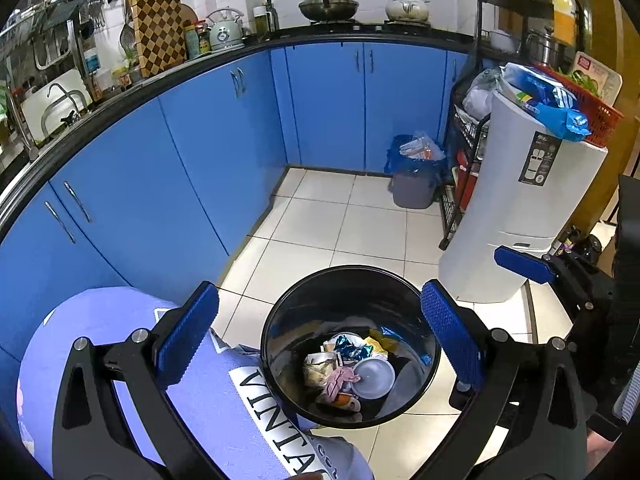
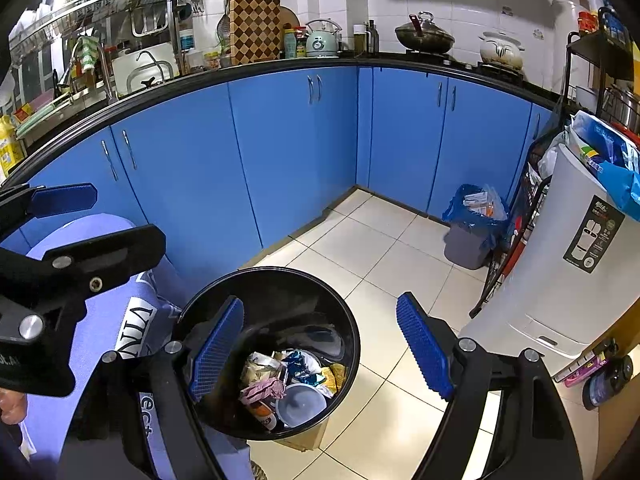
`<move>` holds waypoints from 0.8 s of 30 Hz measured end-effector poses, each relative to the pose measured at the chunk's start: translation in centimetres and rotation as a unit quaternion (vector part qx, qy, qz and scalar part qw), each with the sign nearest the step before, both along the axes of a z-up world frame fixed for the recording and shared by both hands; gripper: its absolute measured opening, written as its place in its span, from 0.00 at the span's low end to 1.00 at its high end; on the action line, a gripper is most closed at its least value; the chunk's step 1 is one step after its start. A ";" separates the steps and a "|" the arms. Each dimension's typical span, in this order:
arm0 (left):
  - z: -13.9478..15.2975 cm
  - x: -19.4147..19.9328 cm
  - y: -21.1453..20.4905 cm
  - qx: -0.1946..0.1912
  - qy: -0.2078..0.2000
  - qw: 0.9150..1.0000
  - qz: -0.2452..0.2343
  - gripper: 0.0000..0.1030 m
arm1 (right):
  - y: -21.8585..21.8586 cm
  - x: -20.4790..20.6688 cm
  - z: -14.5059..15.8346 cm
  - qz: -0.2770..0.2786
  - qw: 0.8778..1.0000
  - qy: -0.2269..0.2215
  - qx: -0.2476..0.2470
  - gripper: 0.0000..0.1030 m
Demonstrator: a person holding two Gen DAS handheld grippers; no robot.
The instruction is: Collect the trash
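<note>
A lavender cloth (image 1: 208, 396) lies at left beside the black bin (image 1: 280, 320) of wrappers, perhaps touching it, over which the left gripper (image 1: 320, 344) and right gripper (image 2: 320, 356) hover wide apart, both empty.

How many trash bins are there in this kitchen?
2. A black bin, with trash inside, stands on the floor just below both grippers. A grey bin with a blue bag stands in the far corner by the blue cabinets. Others may be hidden.
</note>
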State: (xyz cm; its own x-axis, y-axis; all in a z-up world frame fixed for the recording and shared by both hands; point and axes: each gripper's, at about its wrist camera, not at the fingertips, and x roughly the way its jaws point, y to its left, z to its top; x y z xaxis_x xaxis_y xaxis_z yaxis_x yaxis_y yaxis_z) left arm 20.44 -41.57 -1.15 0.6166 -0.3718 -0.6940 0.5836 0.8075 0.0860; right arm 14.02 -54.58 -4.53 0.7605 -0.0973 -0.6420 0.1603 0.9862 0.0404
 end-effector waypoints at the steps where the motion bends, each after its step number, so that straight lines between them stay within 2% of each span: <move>1: 0.0 0.0 0.0 0.001 0.000 1.000 0.000 0.97 | 0.0 0.0 0.0 0.000 1.000 0.000 0.000 0.75; 21: 0.1 -0.2 -0.3 0.002 0.005 1.000 -0.001 0.97 | -0.1 -0.3 0.7 0.002 1.000 -0.006 0.003 0.75; 24: 0.0 0.2 0.0 -0.014 0.026 1.000 0.000 0.97 | -0.1 -0.4 0.7 0.003 1.000 -0.006 0.004 0.75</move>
